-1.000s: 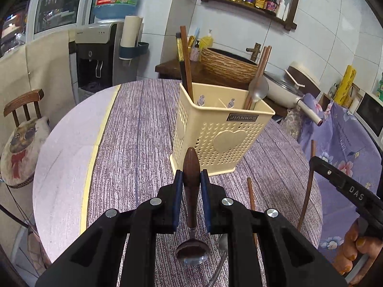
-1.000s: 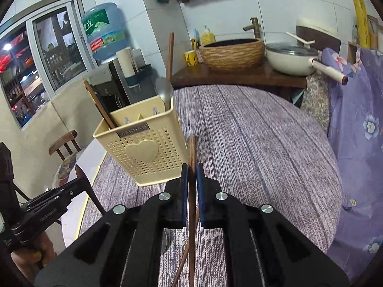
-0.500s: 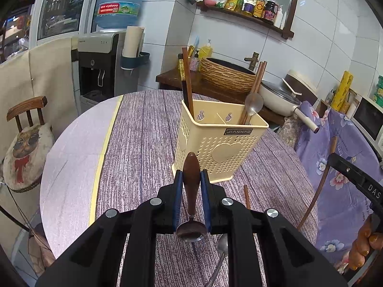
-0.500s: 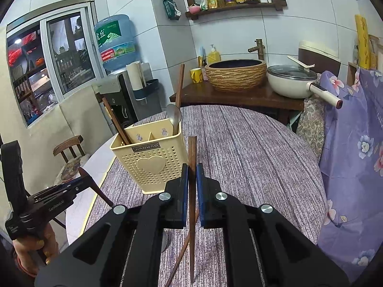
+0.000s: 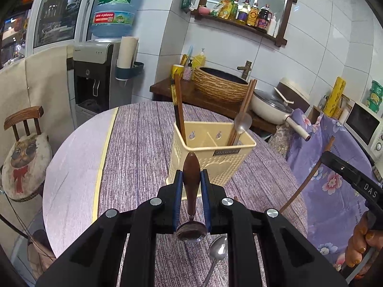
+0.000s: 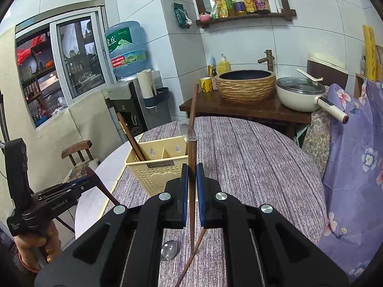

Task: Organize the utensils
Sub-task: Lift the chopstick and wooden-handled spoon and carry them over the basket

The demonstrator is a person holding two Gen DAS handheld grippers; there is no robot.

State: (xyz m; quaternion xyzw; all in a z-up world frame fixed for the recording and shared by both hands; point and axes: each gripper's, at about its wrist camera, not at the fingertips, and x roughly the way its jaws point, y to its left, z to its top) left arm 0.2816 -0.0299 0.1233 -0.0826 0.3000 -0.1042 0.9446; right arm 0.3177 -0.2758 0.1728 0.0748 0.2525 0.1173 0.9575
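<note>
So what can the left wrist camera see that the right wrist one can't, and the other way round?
Only the left view shows the wooden-handled spoon clamped in the left gripper, bowl hanging below, and a microwave at the far right. Only the right view shows the chopstick pinched in the right gripper, and the window. Both show the yellow utensil holder and a loose metal spoon on the table.

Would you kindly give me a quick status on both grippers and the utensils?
Left gripper shut on wooden-handled spoon. Right gripper shut on chopstick. Utensil caddy ahead, nothing blocking.
</note>
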